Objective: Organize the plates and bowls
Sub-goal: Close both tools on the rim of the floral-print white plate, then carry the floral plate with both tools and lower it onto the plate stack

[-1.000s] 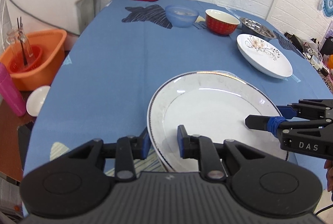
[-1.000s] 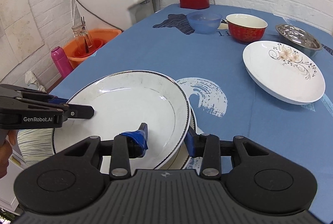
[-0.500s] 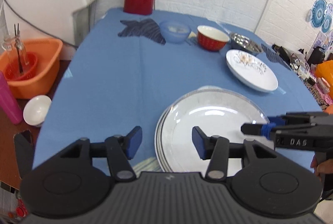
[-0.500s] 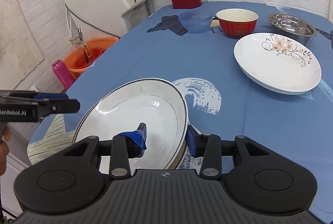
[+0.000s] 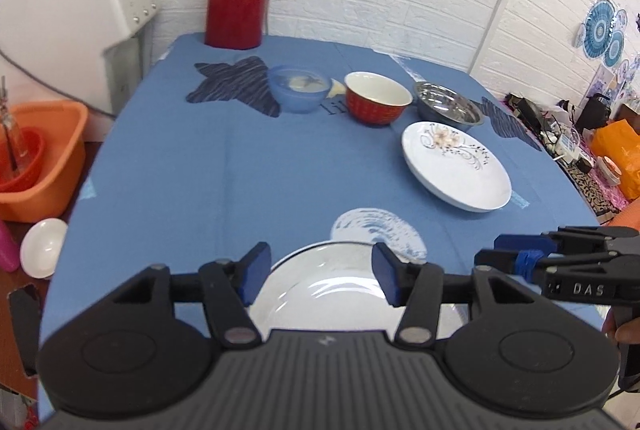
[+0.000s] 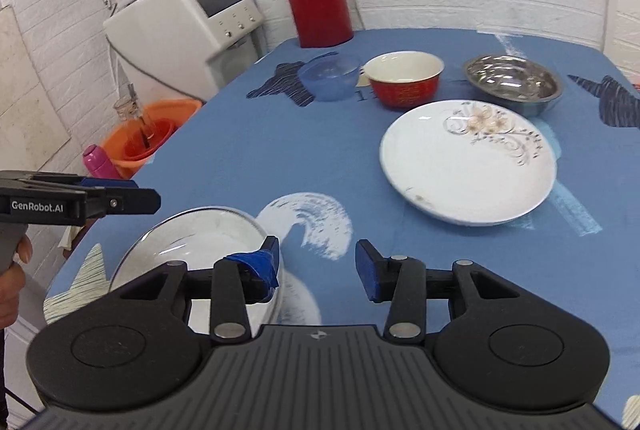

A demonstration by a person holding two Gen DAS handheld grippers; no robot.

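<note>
Both your left gripper and right gripper gaped empty; risk: clipping the rimmed plate reaching for the floral plate.

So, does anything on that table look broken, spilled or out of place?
Nothing stands out. The rimmed plates sit stacked at the near edge, the floral plate lies flat, and the blue bowl, red bowl and steel bowl stand upright in a row.
</note>
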